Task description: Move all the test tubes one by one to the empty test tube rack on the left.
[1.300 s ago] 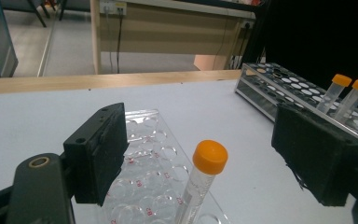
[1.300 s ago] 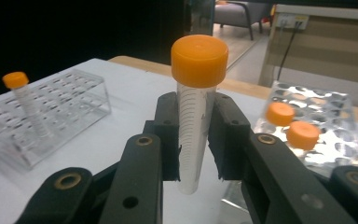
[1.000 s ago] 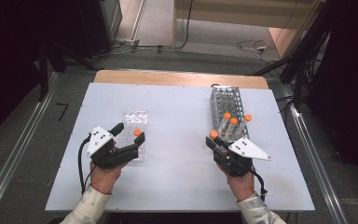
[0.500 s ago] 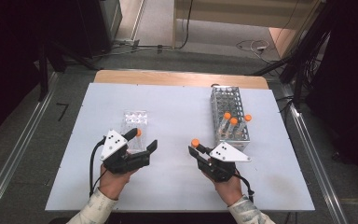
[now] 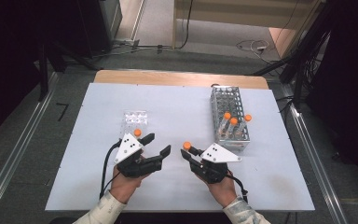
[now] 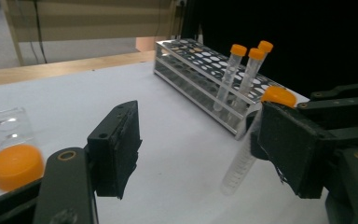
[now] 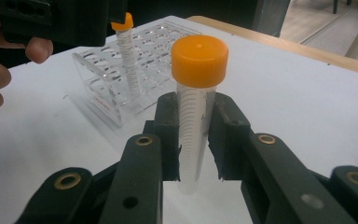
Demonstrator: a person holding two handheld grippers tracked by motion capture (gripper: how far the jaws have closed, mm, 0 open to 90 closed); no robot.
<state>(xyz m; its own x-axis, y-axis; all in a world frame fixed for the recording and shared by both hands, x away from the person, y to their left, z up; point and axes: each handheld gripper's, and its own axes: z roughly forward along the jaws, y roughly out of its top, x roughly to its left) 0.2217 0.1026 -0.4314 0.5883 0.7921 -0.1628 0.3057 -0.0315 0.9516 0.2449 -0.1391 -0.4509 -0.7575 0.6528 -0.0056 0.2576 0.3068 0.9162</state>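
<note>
- Both hands have drawn toward mid-table since a second ago; high view: right gripper [image 5: 187,151] carries an orange-capped tube [image 5: 187,146] away from the metal rack [image 5: 230,117].
- Left gripper view: left gripper [image 6: 200,149], jaws just closing but empty, faces the tube, apparently for a handover.
- Right gripper view: jaws clamp the tube upright; clear rack [image 7: 121,74] beyond, nothing between.
</note>
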